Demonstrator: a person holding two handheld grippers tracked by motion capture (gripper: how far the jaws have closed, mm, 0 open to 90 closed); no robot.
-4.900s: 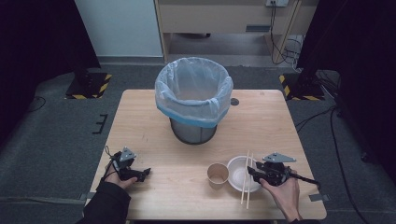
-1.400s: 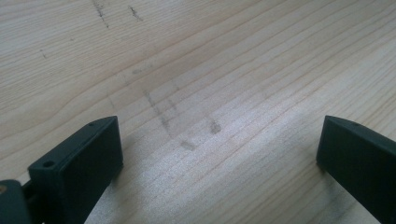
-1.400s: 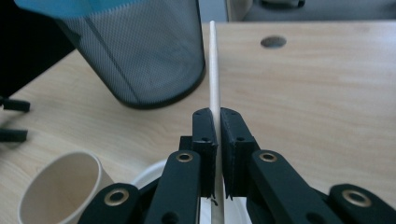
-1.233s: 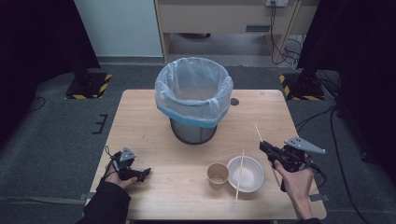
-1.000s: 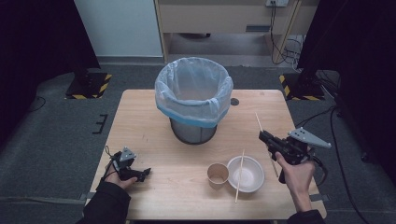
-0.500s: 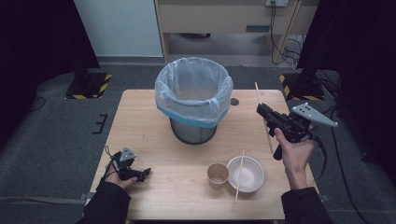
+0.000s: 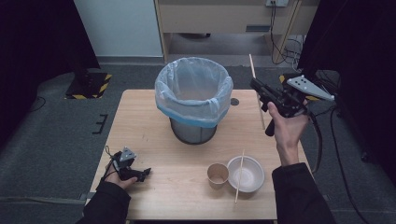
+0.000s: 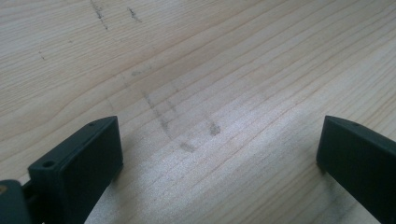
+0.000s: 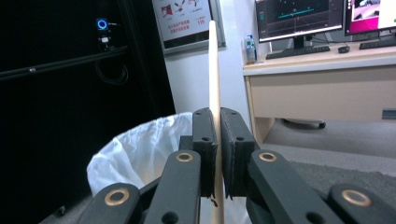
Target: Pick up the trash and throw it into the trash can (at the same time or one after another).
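My right gripper (image 7: 256,86) is shut on a pale wooden chopstick (image 7: 261,116) and is held up in the air just right of the bin's rim. In the right gripper view the chopstick (image 9: 213,70) stands nearly upright, pinched between the two pads of my right gripper (image 9: 218,126). A second chopstick (image 7: 239,175) lies across a white bowl (image 7: 252,183) at the front right of the table. My left gripper (image 7: 144,172) rests on the table at the front left. Seen in the left gripper view, my left gripper (image 8: 219,128) is open over bare wood.
A mesh bin (image 7: 194,100) lined with a clear blue-edged bag stands mid-table, and its bag (image 9: 135,149) shows below the right jaws. A brown paper cup (image 7: 217,174) stands left of the bowl. The wooden table (image 7: 144,121) has dark floor around it; a cabinet stands behind.
My right gripper has lifted the chopstick from beside the bowl, up and away toward the bin's right side. The left hand has stayed put.
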